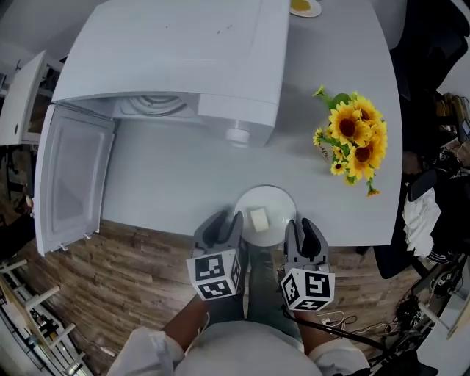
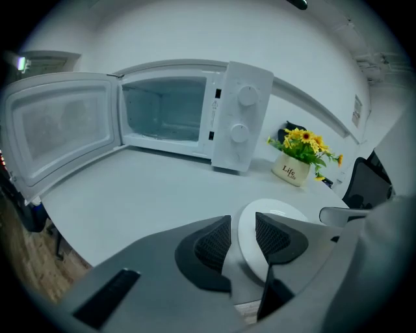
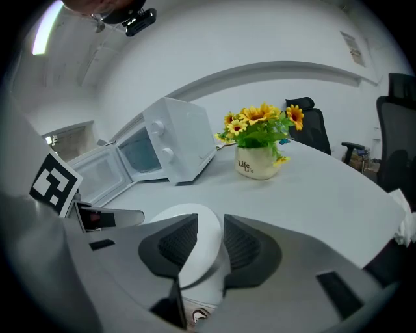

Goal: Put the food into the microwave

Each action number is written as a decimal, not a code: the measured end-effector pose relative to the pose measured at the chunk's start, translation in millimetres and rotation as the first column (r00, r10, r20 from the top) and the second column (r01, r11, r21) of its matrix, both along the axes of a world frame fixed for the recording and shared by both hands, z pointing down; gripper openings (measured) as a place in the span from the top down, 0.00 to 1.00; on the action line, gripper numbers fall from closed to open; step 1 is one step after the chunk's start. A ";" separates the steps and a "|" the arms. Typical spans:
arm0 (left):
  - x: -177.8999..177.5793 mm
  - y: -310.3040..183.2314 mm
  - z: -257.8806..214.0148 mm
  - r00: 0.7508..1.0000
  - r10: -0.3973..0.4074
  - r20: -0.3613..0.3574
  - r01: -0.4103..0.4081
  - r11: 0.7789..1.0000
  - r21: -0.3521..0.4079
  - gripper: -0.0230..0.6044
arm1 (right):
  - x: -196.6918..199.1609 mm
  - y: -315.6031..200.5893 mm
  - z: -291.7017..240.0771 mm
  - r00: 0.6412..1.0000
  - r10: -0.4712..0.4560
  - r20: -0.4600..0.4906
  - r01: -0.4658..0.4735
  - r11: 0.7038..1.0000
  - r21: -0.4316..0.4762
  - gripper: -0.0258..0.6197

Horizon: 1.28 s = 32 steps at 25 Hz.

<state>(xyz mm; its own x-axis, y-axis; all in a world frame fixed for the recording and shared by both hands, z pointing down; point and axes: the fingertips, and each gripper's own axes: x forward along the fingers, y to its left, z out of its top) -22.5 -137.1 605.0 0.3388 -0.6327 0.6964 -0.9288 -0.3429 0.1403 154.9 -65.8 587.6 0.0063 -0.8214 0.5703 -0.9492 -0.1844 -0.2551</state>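
A white plate (image 1: 273,200) with a pale block of food (image 1: 258,219) sits at the table's front edge. My left gripper (image 1: 228,225) is at the plate's left rim and my right gripper (image 1: 305,229) at its right rim. In the left gripper view the left gripper (image 2: 244,237) stands open astride the plate's rim (image 2: 276,211), the pads not pressing. The right gripper (image 3: 209,240) is likewise open with the plate's edge (image 3: 195,224) between its jaws. The white microwave (image 1: 176,51) stands at the back left, its door (image 1: 70,180) swung wide open and its cavity (image 2: 166,110) empty.
A pot of sunflowers (image 1: 352,136) stands on the white table (image 1: 169,176) to the right of the microwave. A small dish with something yellow (image 1: 303,6) lies at the far edge. Dark office chairs (image 3: 396,117) and cables crowd the right side; wooden floor lies below.
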 end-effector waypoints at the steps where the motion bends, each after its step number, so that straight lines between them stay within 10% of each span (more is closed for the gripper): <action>1: -0.5 1.7 3.2 1.000 -0.005 0.005 0.005 1.000 -0.012 0.31 | 0.5 1.7 3.9 1.000 0.004 0.000 -0.004 1.000 -0.013 0.77; 32: -3.0 15.5 35.2 0.978 -0.199 -0.067 0.183 0.964 -0.192 0.30 | -5.9 1.4 37.8 0.995 0.046 0.089 -0.033 0.989 -0.144 0.84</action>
<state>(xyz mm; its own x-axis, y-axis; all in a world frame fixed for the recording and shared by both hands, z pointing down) -25.5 -121.6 640.3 0.2870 -0.5549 0.7808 -0.9565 -0.1212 0.2654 149.0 -64.4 625.5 -0.0205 -0.7321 0.6809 -0.9142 -0.2620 -0.3092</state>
